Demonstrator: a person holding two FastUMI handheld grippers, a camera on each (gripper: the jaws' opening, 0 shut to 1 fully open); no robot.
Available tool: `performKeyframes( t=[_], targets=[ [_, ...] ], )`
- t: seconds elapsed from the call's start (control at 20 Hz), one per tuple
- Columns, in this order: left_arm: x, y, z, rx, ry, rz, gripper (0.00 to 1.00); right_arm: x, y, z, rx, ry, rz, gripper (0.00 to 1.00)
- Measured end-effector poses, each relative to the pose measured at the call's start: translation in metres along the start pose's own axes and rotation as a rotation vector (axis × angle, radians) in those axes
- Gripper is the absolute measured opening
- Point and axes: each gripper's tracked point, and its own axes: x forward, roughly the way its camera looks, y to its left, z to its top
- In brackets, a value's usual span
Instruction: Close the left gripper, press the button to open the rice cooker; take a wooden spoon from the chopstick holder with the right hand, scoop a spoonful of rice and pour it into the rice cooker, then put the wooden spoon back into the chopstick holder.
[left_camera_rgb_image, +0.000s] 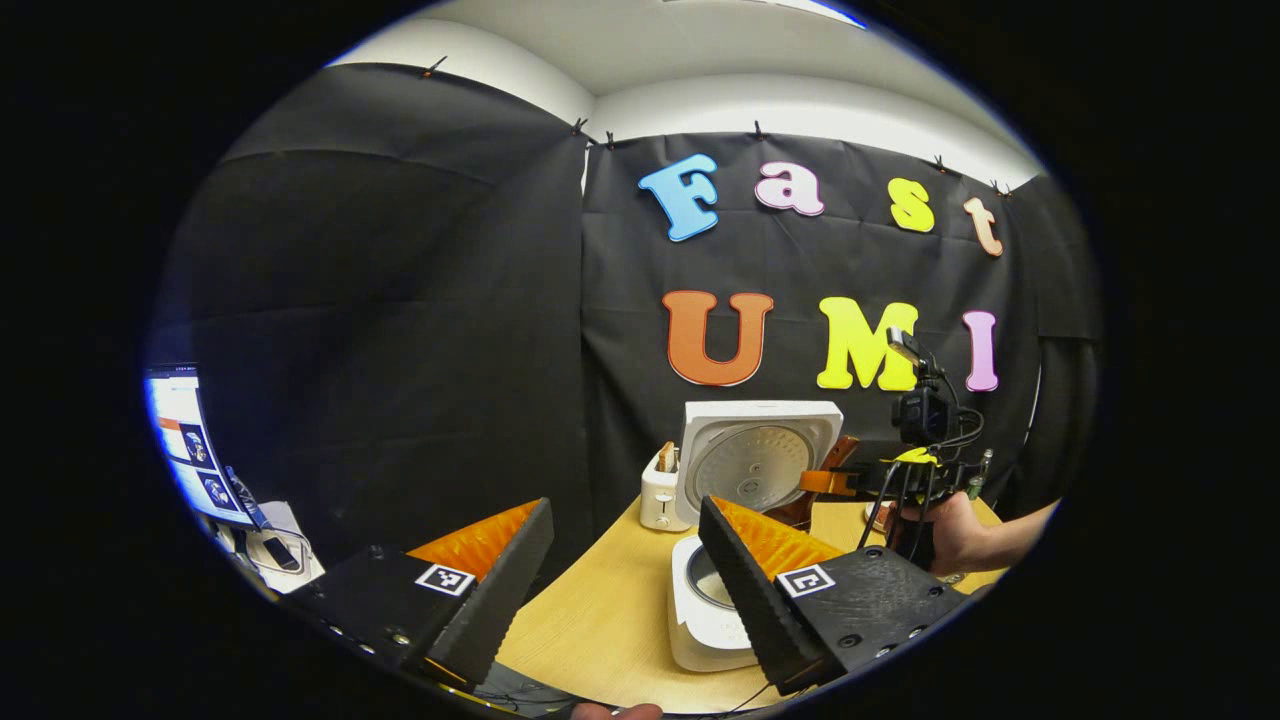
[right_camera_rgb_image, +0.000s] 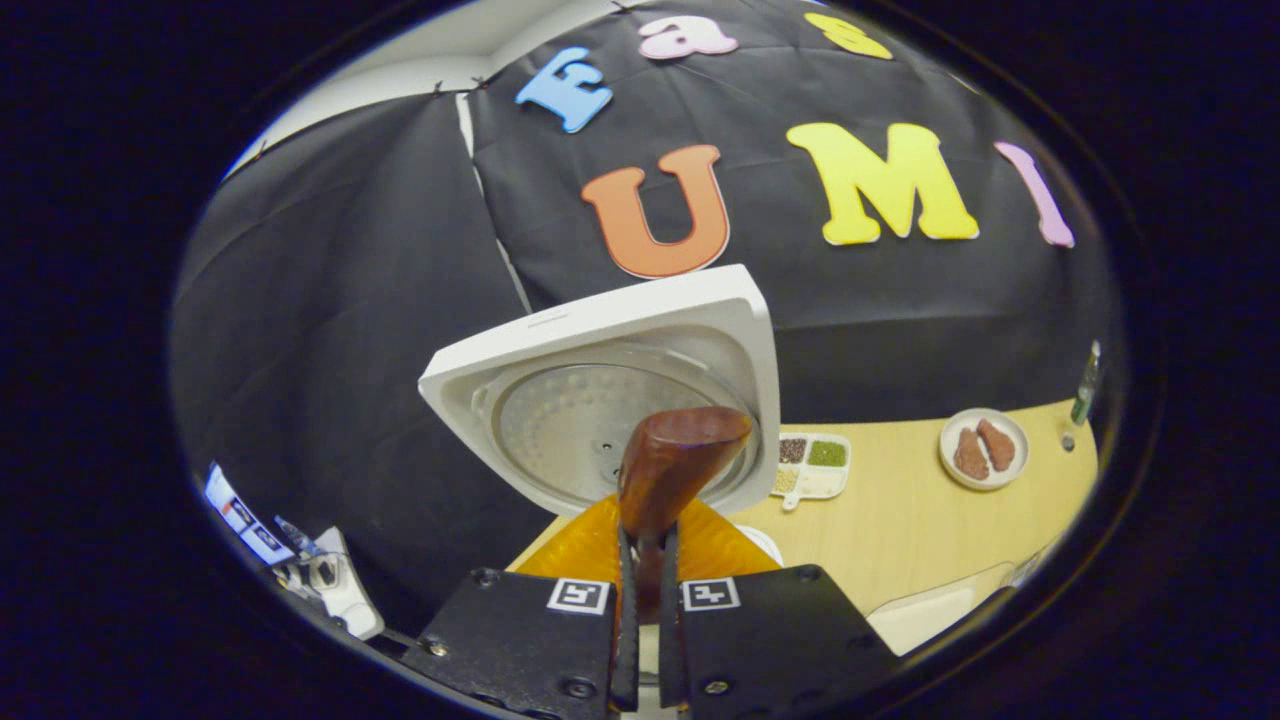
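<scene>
Wooden spoon sits pinched in my right gripper, jaws pressed on its handle, bowl raised in front of the rice cooker lid's underside; my left gripper hangs with jaws spread wide above the pale counter; between them lies the open white cooker, lid upright; a toaster stands just beside it; a hand holds the other gripper beyond.

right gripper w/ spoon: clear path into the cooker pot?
Probably yes. The lid stands open, the pot is uncovered, and the right gripper holds the spoon just by it. The left gripper hangs nearer, open.
</scene>
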Motion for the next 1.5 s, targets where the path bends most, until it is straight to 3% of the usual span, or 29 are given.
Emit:
performKeyframes(
  t=[0.4,0.7,1.05,1.5],
  targets=[
    [-0.001,0.0,0.002,-0.008,-0.008,-0.022,0.94,-0.017,0.029,0.018,-0.342,-0.107,-0.004,0.13],
    [-0.003,-0.001,0.012,-0.011,-0.027,-0.04,0.94,-0.027,0.051,0.016,-0.517,-0.146,0.027,0.13],
    [-0.008,-0.006,0.015,-0.016,-0.033,-0.039,0.94,-0.036,0.049,0.022,-0.444,-0.137,0.035,0.13],
    [-0.008,-0.034,0.018,-0.01,-0.021,-0.08,0.94,-0.068,0.016,0.05,-0.157,-0.132,0.043,0.13]
  ],
)
